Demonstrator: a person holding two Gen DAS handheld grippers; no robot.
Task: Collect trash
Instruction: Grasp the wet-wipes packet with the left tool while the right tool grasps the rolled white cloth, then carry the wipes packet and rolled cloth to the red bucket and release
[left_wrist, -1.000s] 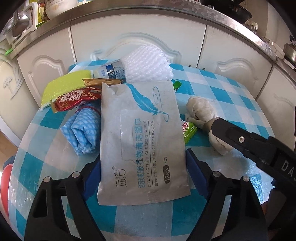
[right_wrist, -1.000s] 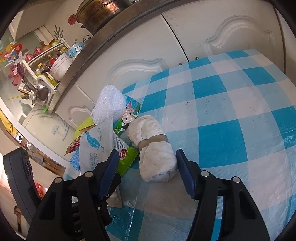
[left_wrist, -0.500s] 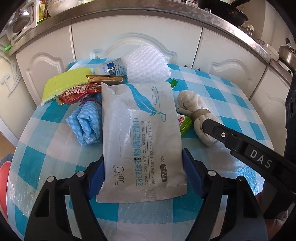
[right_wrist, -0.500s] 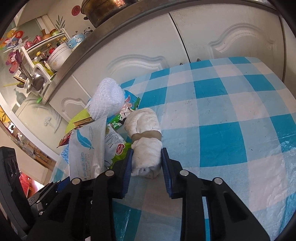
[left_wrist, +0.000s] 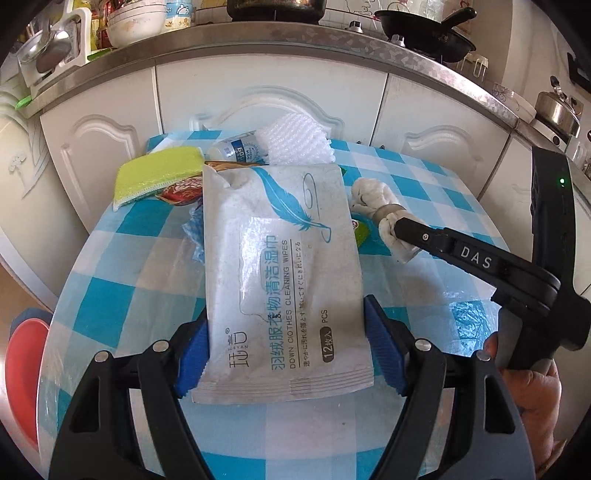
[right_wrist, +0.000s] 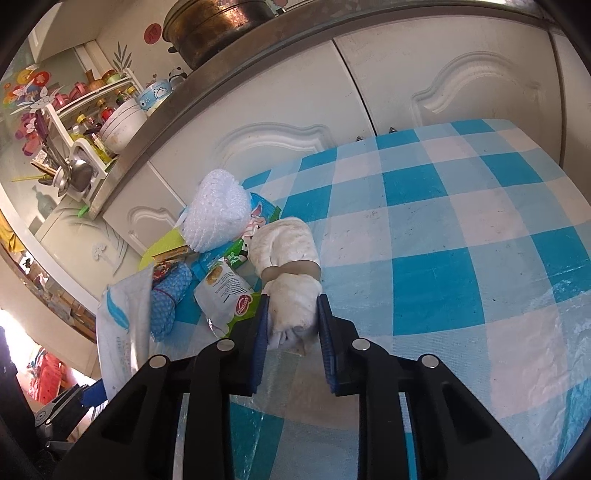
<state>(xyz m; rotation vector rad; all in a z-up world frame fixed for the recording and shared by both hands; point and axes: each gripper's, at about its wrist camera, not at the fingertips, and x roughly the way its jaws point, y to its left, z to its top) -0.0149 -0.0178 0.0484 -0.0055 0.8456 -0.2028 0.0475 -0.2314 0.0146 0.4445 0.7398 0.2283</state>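
Fingers of the right gripper (right_wrist: 291, 332), spread a second ago, now pinch the white rag roll (right_wrist: 290, 288); left gripper (left_wrist: 286, 354) keeps clamping the wipes packet (left_wrist: 280, 266).

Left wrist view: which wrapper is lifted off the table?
The white wipes packet with blue feather print, between the left gripper fingers; the red wrapper lies flat.

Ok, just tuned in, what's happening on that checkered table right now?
A person is clearing trash with a handheld tool in each hand. The left tool is shut on the wipes packet, gripping it by its sides. The right tool is shut on the near end of the white cloth bundle, which rests on the table. A green sponge, white foam net and snack wrappers lie in a pile behind.
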